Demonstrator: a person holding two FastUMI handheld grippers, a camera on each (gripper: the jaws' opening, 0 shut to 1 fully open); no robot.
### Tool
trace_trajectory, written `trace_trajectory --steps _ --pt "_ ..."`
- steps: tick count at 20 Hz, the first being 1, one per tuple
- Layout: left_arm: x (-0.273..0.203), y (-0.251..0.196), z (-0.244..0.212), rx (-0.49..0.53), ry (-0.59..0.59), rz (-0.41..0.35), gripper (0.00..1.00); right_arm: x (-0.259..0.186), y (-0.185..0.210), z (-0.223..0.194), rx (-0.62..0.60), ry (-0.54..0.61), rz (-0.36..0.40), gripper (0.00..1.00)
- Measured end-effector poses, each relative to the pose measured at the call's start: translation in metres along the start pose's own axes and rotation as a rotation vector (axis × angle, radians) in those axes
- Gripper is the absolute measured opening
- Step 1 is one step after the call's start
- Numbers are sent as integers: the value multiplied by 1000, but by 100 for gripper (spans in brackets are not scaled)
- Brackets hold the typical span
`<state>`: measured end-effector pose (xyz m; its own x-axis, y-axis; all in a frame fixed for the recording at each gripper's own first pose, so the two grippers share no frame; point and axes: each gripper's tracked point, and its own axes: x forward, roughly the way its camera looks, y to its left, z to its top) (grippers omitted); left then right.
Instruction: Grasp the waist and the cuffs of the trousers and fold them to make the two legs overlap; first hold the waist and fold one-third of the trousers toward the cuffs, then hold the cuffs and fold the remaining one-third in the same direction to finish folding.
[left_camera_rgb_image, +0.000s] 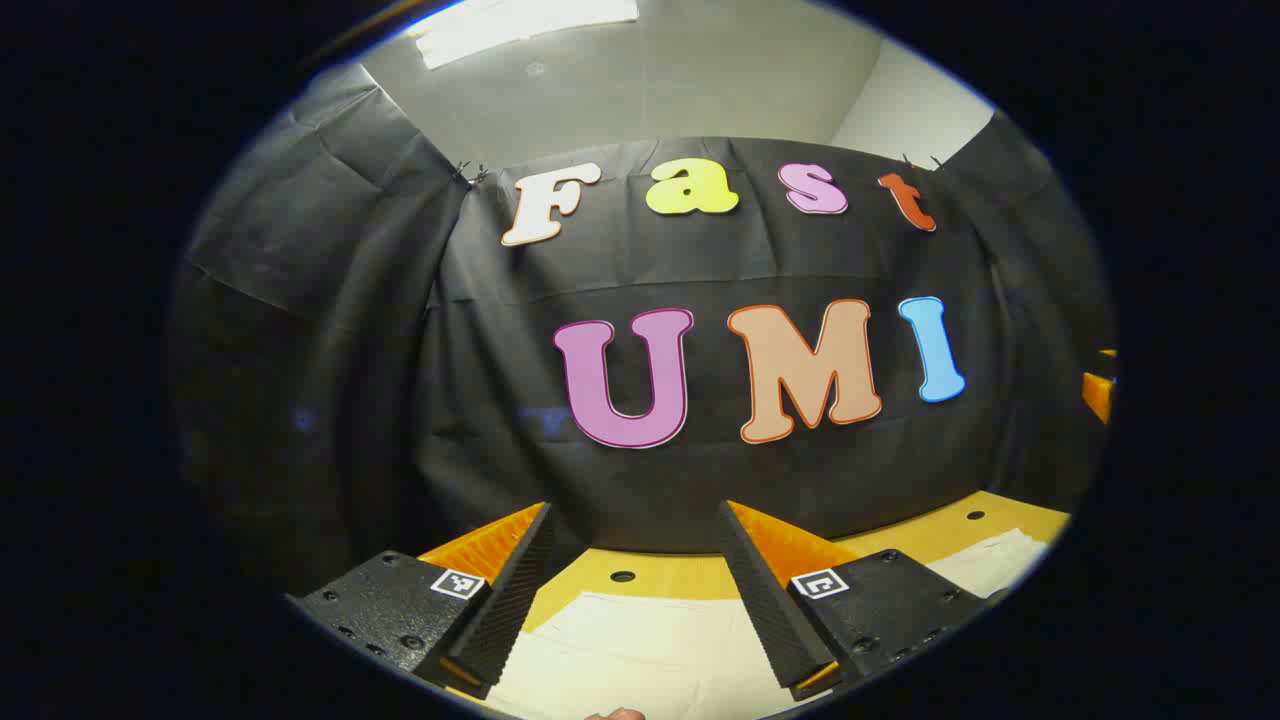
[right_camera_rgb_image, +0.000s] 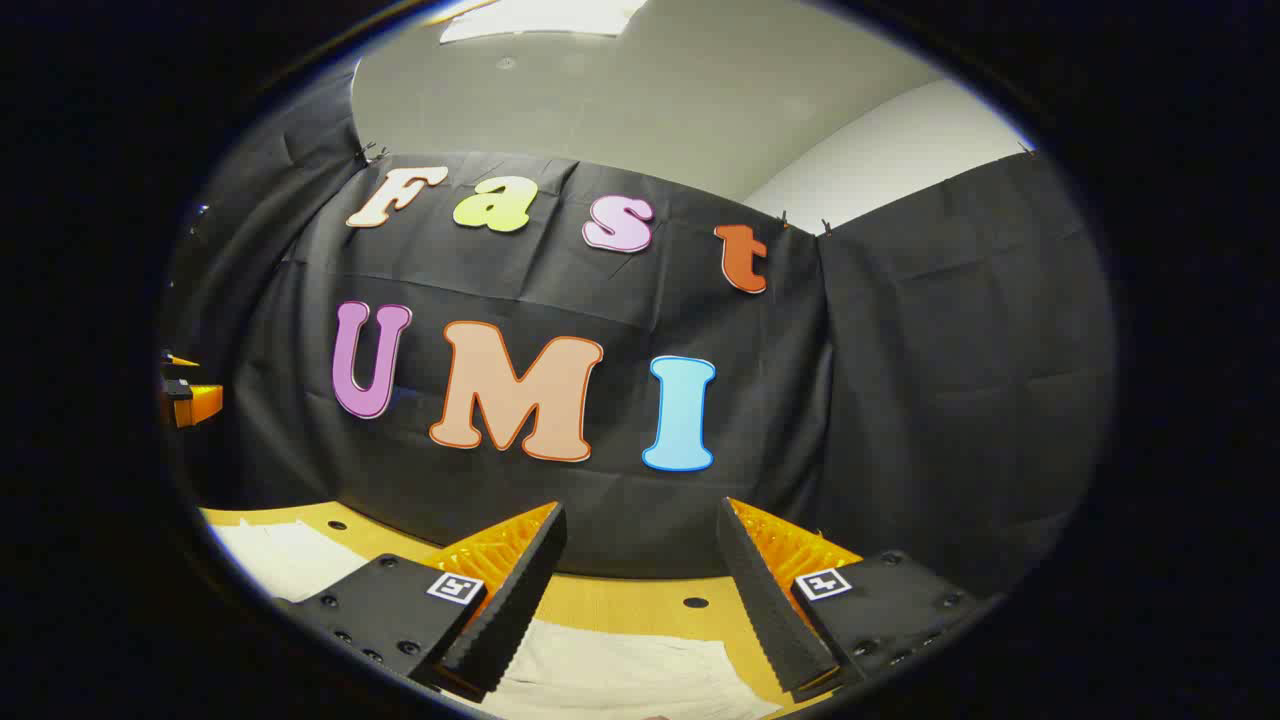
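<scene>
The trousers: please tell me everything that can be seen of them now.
The trousers look like pale cream cloth, lying flat on the yellow wooden table below both raised, open grippers. Another pale patch lies to the right in the left gripper view. Neither gripper touches them. Waist and cuffs cannot be told apart here.

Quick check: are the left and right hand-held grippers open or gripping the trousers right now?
Left hand-held gripper: open, holding nothing, above the trousers.
Right hand-held gripper: open, holding nothing.
</scene>
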<state>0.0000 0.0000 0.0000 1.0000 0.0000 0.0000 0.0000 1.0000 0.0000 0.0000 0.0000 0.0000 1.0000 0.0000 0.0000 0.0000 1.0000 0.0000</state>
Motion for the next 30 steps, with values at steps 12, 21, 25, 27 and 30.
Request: trace_trajectory --steps 12,21,25,27,30 --pt "-1 -6 11 9 -19 5 94 1 -9 0 -9 4 -5 97" --pt "-2 -2 7 7 -11 22 94 2 -17 -3 -27 1 -9 98" --pt "-2 -2 7 10 -6 27 94 2 -22 -12 -45 19 0 97" --pt "-2 -4 6 13 -5 26 94 2 -25 -18 -67 32 10 97" --pt "-1 -6 5 15 -2 27 94 0 -34 -29 -137 43 16 98"
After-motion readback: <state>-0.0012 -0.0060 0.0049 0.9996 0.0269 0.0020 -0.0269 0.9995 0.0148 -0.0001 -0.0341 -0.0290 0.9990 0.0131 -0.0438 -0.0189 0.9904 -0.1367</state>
